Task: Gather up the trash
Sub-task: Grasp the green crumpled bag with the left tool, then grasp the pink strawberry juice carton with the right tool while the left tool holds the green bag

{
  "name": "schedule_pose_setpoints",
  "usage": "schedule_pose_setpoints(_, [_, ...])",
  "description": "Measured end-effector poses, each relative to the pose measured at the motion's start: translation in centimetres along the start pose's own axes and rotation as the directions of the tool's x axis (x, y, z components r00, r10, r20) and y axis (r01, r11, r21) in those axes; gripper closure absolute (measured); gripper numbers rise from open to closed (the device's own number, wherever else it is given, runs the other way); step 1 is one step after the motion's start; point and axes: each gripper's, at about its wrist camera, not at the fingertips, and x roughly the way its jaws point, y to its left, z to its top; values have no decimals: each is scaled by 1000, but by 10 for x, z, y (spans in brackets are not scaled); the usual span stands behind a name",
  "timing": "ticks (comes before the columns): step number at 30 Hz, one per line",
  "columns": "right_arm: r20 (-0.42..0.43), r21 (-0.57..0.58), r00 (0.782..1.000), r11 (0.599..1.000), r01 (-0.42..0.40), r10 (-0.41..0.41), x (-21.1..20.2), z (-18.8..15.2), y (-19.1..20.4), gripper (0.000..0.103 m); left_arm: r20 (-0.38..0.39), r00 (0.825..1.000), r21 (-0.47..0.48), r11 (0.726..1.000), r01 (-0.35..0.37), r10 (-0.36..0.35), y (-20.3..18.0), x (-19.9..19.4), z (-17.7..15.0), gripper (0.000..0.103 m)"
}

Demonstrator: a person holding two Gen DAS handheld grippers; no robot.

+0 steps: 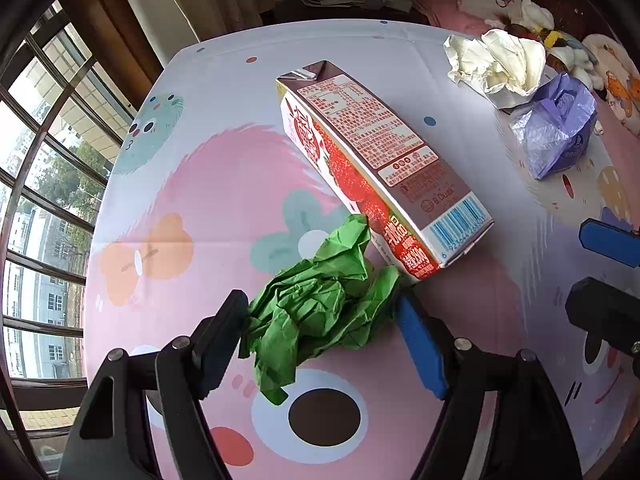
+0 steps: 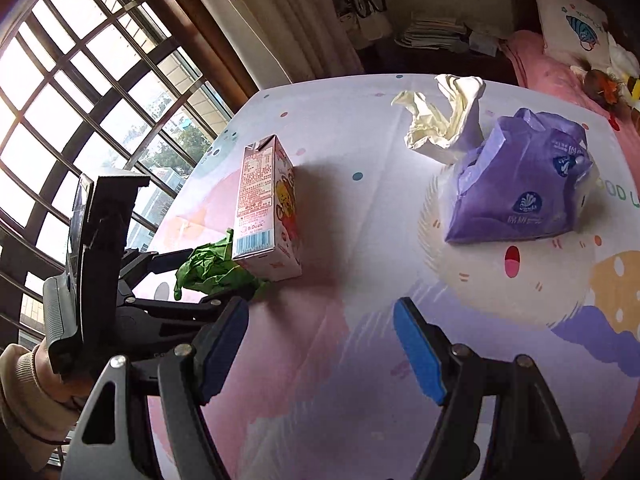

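Table (image 1: 224, 184): covered with a pastel cartoon-print cloth in pink, white and lilac; set beside a large gridded window (image 1: 44, 184).

Green crumpled paper (image 1: 320, 304): lies on the cloth at the near end of the carton, touching its lower corner. It sits between the fingers of the left gripper (image 1: 324, 320); the dark left pad meets its left edge and the blue right pad meets its right edge. The wad is not lifted; whether the pads truly squeeze it cannot be told.

Drink carton (image 1: 376, 160): tall box with strawberry print, brown label panel and barcode, standing upright on the cloth in the right wrist view, just behind the green paper.

White crumpled paper (image 1: 496, 64): loose wad near the far right edge of the table, just beside the purple pack.

Purple tissue pack (image 2: 520, 188): soft plastic wrapper, partly collapsed, lying on the cloth ahead of the right gripper.

Right gripper (image 2: 320, 340): jaws spread wide with nothing between them, only bare cloth; well apart from the purple pack and the carton.

Sleeve (image 2: 24, 392): beige knitted cuff at the handle of the left gripper, seen in the right wrist view.

Background: pink bedding and a printed pillow (image 2: 580, 28) beyond the table.
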Motion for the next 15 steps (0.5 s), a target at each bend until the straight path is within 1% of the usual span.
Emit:
schedule_pose_setpoints(2, [-5,-12,1000,1000,-17,17,6,6,4,28,-5,1000,-50,999,13,-13,9,-1,-2,46])
schedule_pose_setpoints(3, [-8,-16,1000,1000,-25,25,9,9,6,28,-7,1000,-74,997,13,-13,15,-2,-4,49])
schedule_pose_setpoints(5, [-15,-26,999,999,-39,39,16,14,10,28,-12,1000,-116,993,-18,17,25,-5,-6,52])
schedule_pose_setpoints(6, [-20,-33,999,998,-44,43,20,17,13,28,-13,1000,-134,991,-29,28,29,-6,-8,52])
schedule_pose_setpoints(10, [-31,-58,998,997,-53,52,36,28,27,28,3,999,-238,971,-31,32,49,-18,-14,53])
schedule_pose_setpoints(15, [-29,-80,999,997,-22,20,56,43,44,28,35,997,-332,942,-53,68,70,-34,-21,53])
